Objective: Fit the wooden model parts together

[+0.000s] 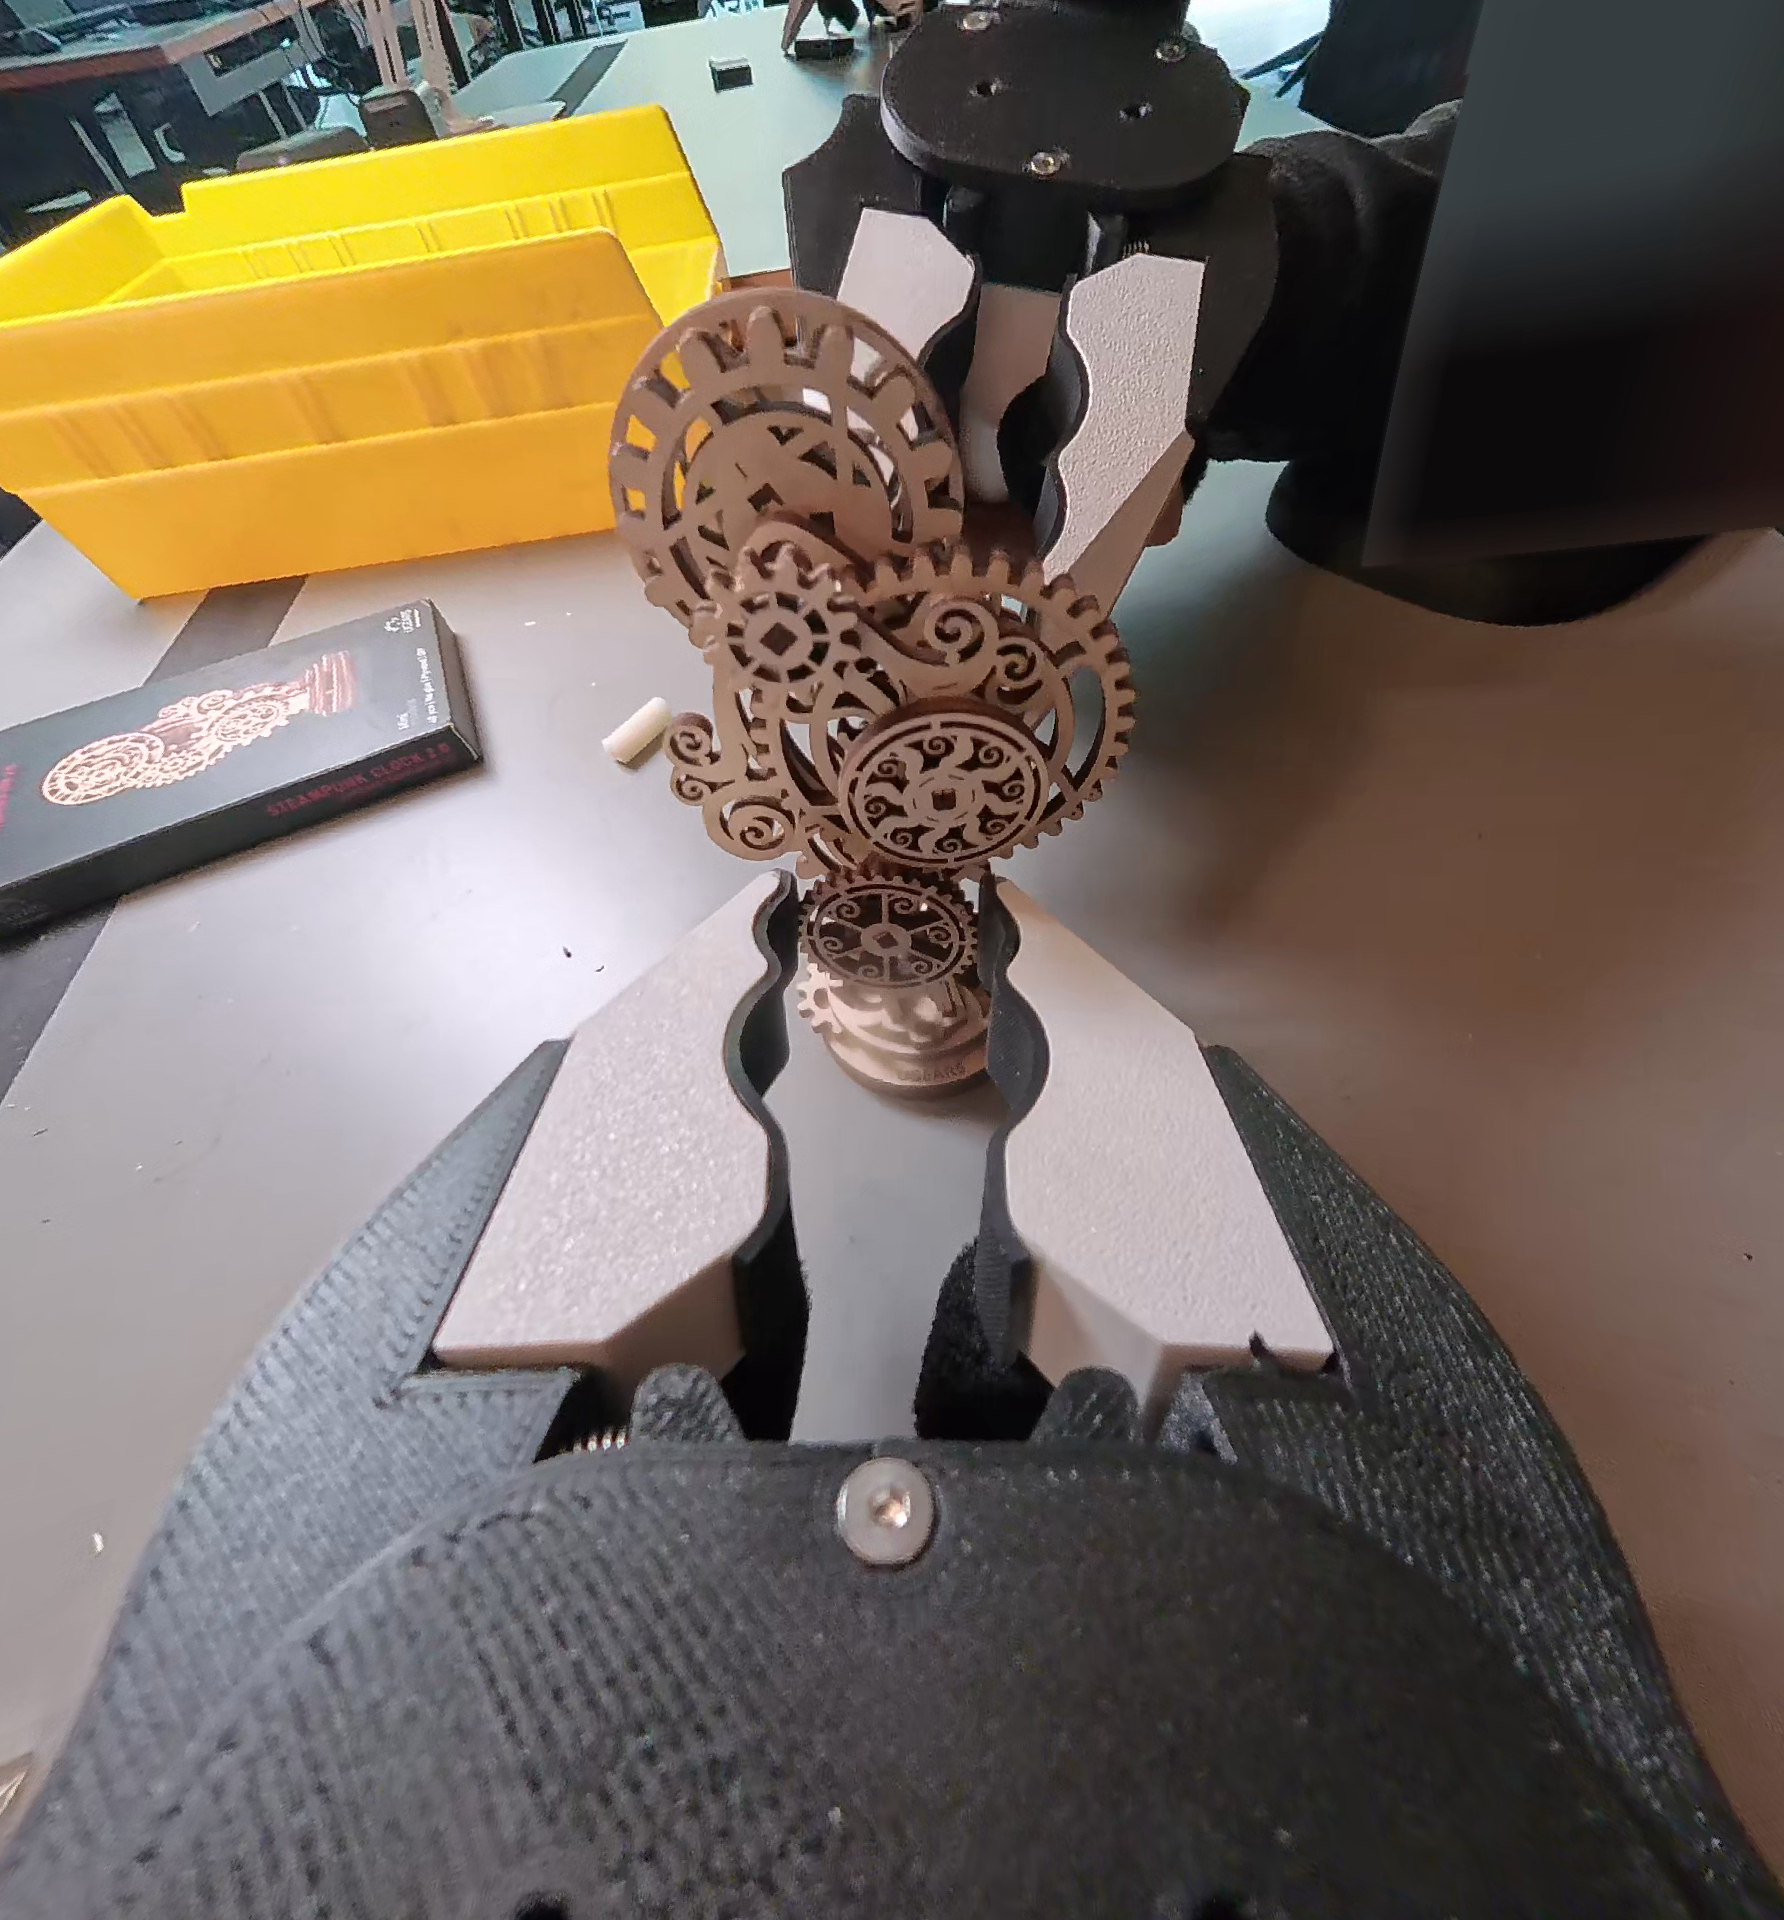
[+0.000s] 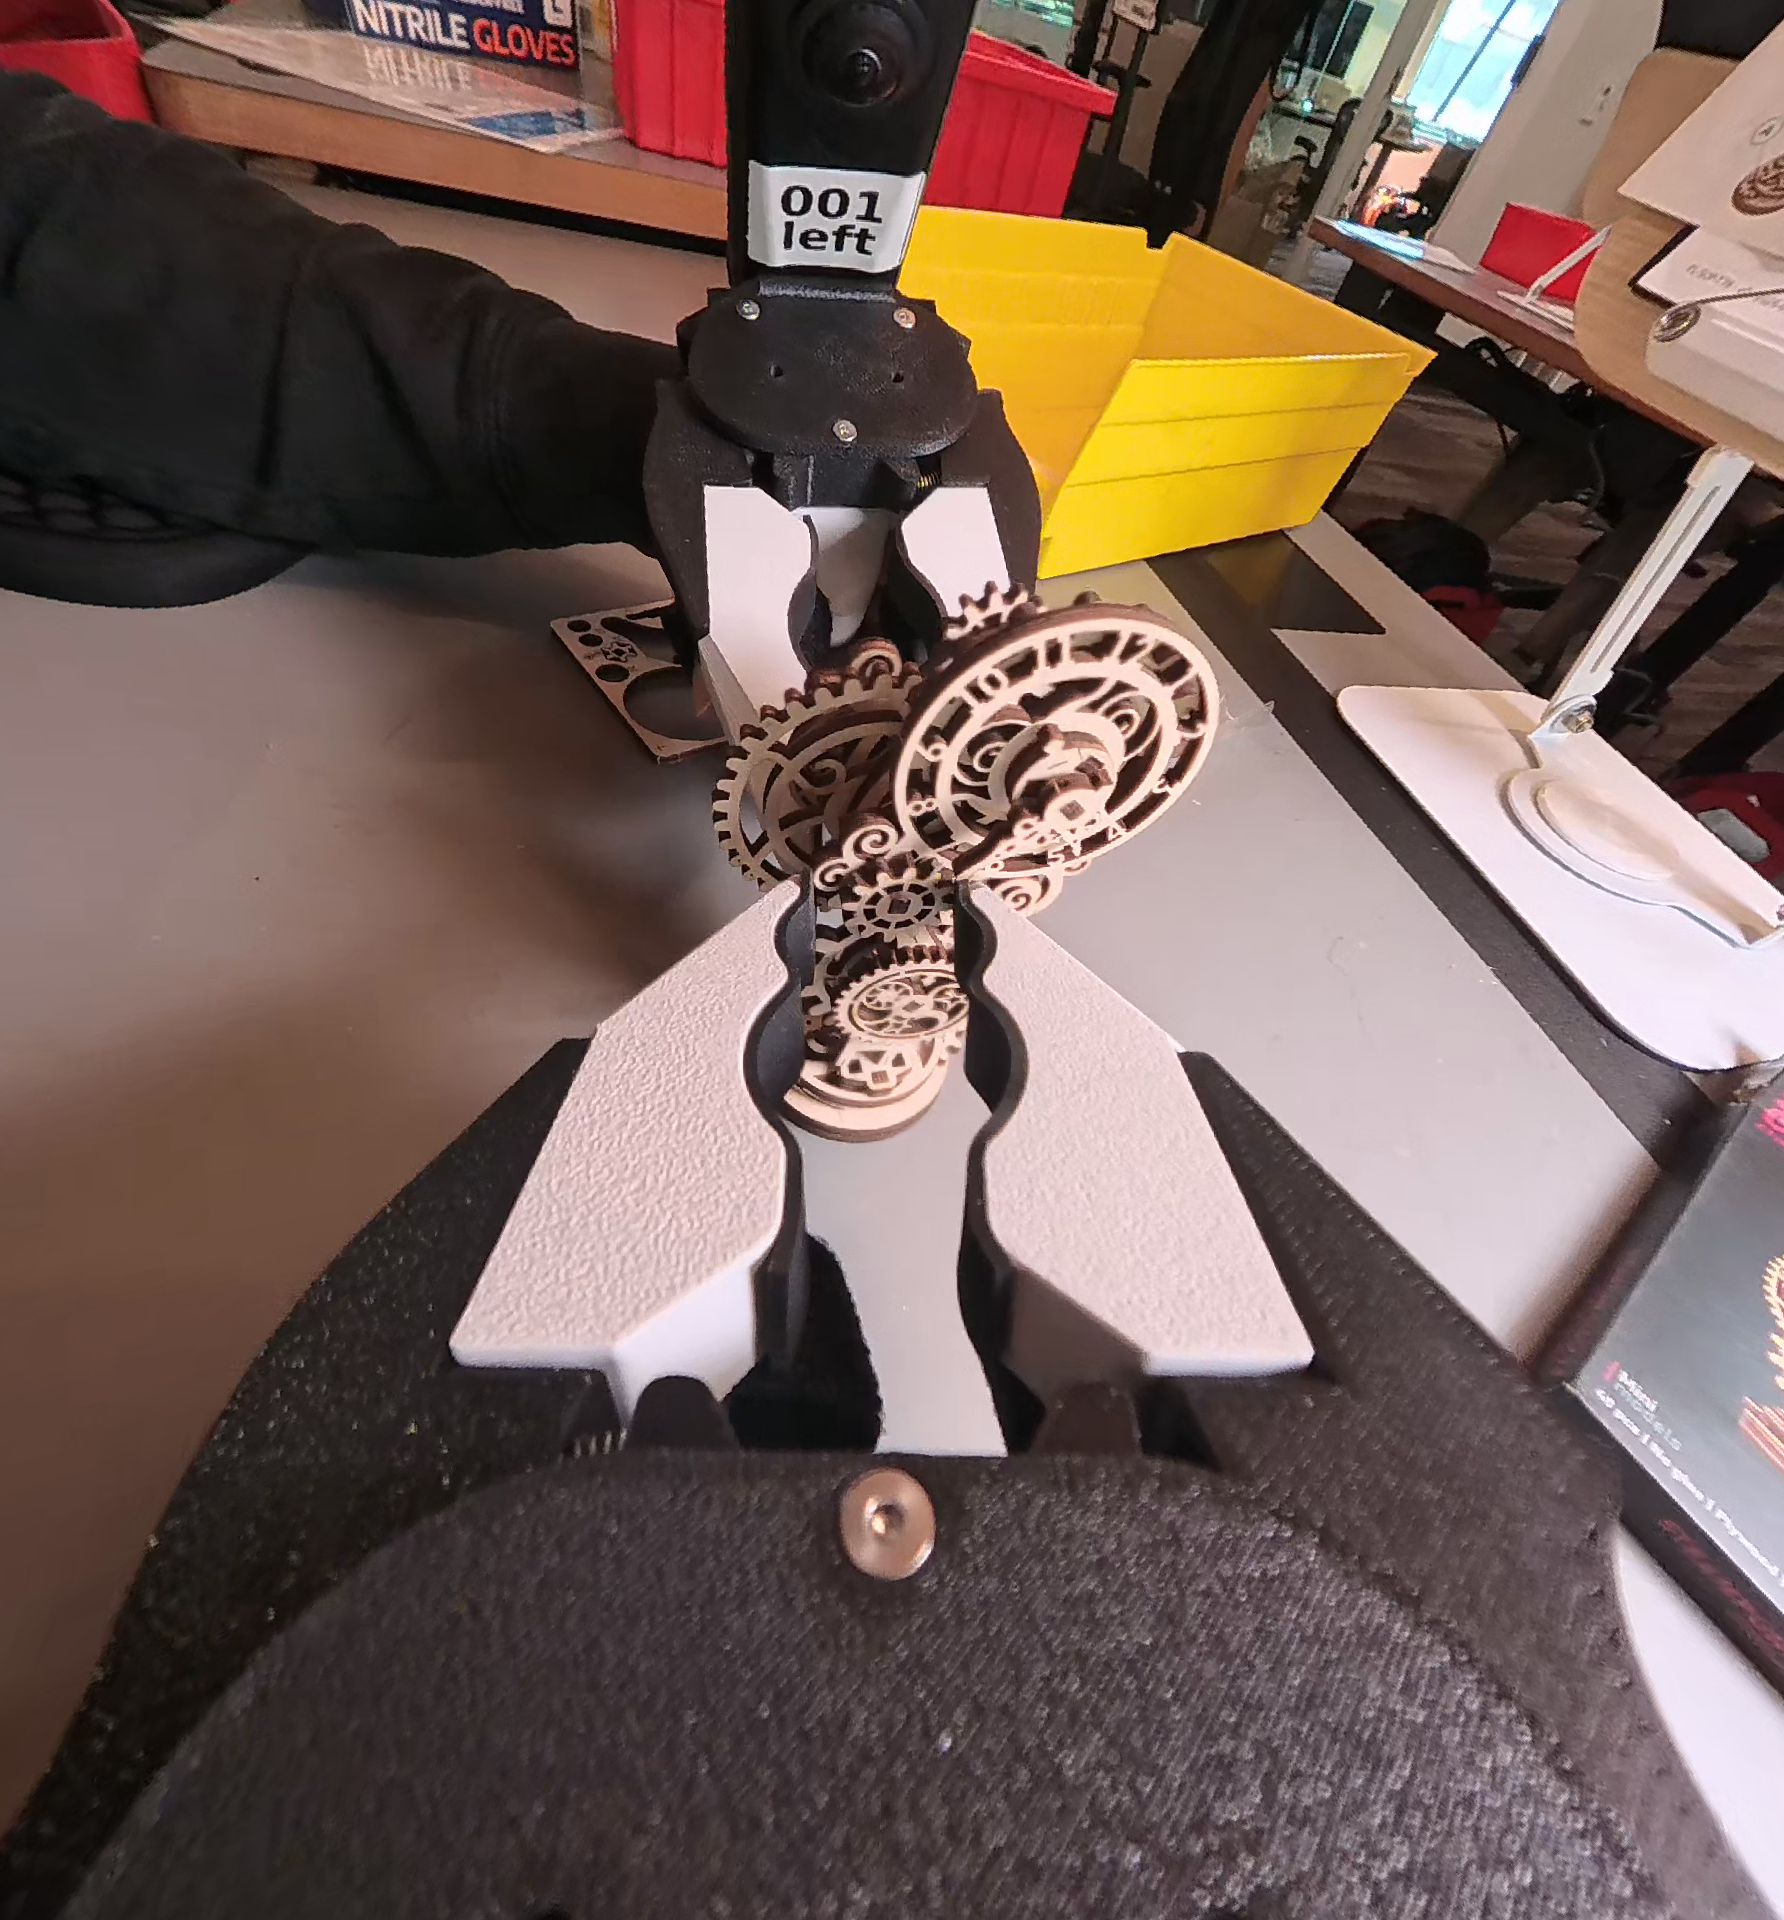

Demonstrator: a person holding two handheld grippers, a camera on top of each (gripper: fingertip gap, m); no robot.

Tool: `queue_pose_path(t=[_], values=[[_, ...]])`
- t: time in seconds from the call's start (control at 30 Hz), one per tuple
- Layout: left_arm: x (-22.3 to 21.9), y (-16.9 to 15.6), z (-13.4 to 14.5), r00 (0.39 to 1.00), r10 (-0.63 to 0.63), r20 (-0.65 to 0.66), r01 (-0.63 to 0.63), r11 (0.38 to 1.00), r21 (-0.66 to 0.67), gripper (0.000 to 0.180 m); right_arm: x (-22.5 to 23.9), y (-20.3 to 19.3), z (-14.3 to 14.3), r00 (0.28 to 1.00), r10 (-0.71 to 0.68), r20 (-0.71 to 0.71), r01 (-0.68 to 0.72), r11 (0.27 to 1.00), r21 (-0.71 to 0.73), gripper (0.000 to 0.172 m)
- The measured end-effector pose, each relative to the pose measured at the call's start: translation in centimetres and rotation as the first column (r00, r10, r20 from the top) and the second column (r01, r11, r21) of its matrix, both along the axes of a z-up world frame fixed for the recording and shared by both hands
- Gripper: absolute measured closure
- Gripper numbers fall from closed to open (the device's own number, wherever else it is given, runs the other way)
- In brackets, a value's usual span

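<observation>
In the left wrist view, the left gripper (image 1: 883, 935) has its fingers set at a middling width around the lower stem of the wooden clock model (image 1: 867, 665), the pads pressed on either side of the small gear just above the round base, which rests on the grey table (image 1: 348, 1039). The model stands upright and rises toward 12 o'clock, with a large gear and a round dial at its top. At 12 o'clock behind it, the right gripper (image 2: 883, 935) faces back; in its own view its narrow-set fingers clamp the same model at the small gears below the dial. At 9 o'clock lies a dark box (image 1: 192, 769), and a small white cylinder (image 1: 639, 732) rests between it and the model. Farther off, at 10 o'clock, sits a yellow bin (image 1: 296, 364). In the right wrist view a white stand (image 2: 1594, 831) lies at 2 o'clock.
</observation>
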State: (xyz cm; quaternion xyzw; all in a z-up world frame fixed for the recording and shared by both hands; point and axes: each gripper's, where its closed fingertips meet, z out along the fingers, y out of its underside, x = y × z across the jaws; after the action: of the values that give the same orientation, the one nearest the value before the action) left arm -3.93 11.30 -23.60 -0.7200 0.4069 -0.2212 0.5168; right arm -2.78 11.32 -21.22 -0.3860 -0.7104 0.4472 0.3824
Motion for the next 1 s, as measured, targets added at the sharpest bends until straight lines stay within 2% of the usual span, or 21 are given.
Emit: queue_pose_path(t=[0.57, 1.0], values=[[-0.4, 0.03, 0.44, 0.997, 0.072, -0.029, -0.069, 0.995, 0.075, 0.148, -0.19, 0.44, 0.22, 1.0, 0.008, -0.018, -0.004, 0.984, 0.177, 0.148], [-0.36, -0.15, 0.25, 0.991, 0.128, -0.046, -0.123, 0.988, 0.09, 0.147, -0.07, 0.39, 0.0, 1.0, 0.011, 0.001, -0.012, 0.979, 0.202, 0.148]])
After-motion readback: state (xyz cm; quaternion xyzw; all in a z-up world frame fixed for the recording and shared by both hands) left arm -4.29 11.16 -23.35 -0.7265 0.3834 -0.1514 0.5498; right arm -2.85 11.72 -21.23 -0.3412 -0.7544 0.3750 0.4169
